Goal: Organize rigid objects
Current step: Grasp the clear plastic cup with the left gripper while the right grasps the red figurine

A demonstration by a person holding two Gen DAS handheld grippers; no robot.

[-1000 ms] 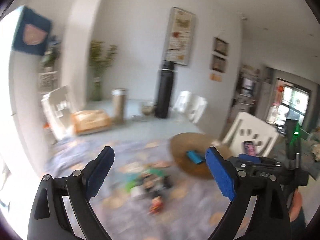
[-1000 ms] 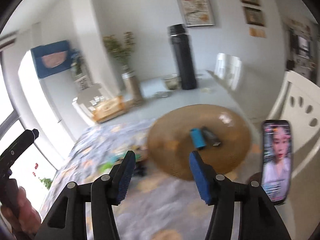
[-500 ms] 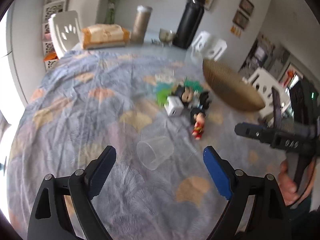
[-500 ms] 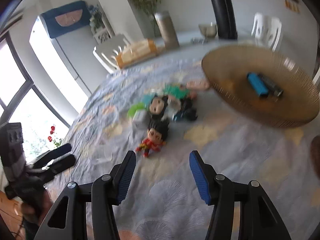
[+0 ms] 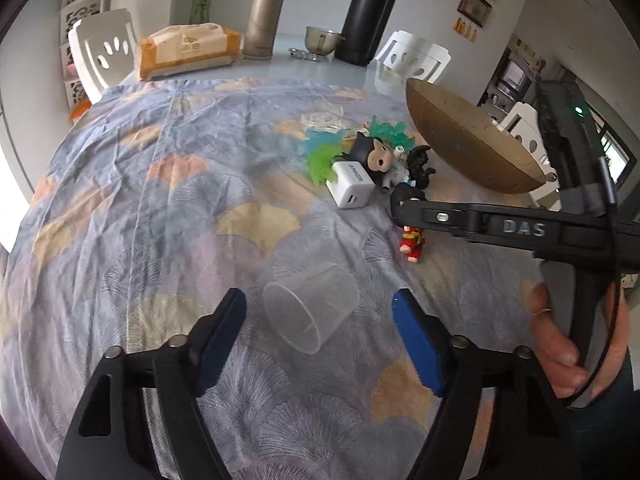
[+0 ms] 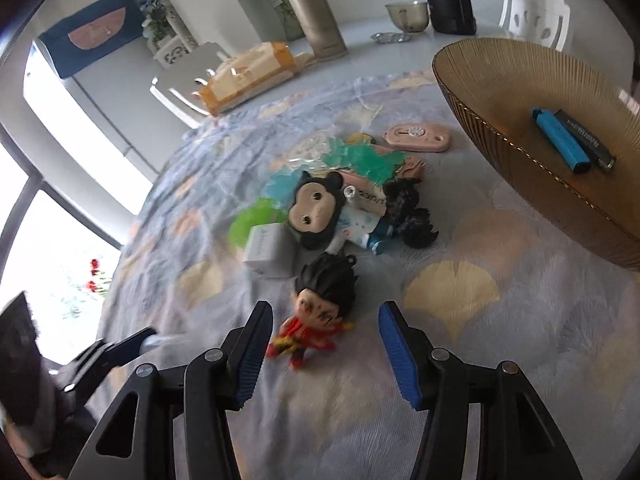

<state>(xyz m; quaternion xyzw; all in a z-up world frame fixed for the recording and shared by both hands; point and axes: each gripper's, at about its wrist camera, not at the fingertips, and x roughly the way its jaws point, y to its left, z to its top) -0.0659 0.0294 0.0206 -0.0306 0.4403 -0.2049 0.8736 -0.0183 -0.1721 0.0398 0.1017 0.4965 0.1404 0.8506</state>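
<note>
A clear plastic cup (image 5: 310,312) lies on its side on the patterned cloth. My left gripper (image 5: 320,322) straddles it with the jaws closing, and the blue pads stand clear of its walls. A small figurine in red with black hair (image 6: 320,312) lies between the fingers of my right gripper (image 6: 325,320), which is open and not touching it. That right gripper (image 5: 400,205) shows side-on in the left wrist view, above the figurine (image 5: 412,242). A brown ribbed bowl (image 6: 500,80) at the right holds a blue lighter (image 6: 560,140) and a black stick (image 6: 588,140).
A pile beyond the figurine has a white charger cube (image 6: 268,250), a black-eared doll (image 6: 316,208), a dark-haired figure (image 6: 412,216), green translucent pieces (image 6: 360,160) and a pink case (image 6: 416,138). At the table's far end stand a tissue pack (image 5: 188,50), a beige flask (image 5: 266,20), a black flask (image 5: 368,16) and a metal cup (image 5: 322,40).
Both grippers tipped down from the room toward the table. The left one came over the clear cup and its jaws narrowed. The right one came down around the red figurine.
</note>
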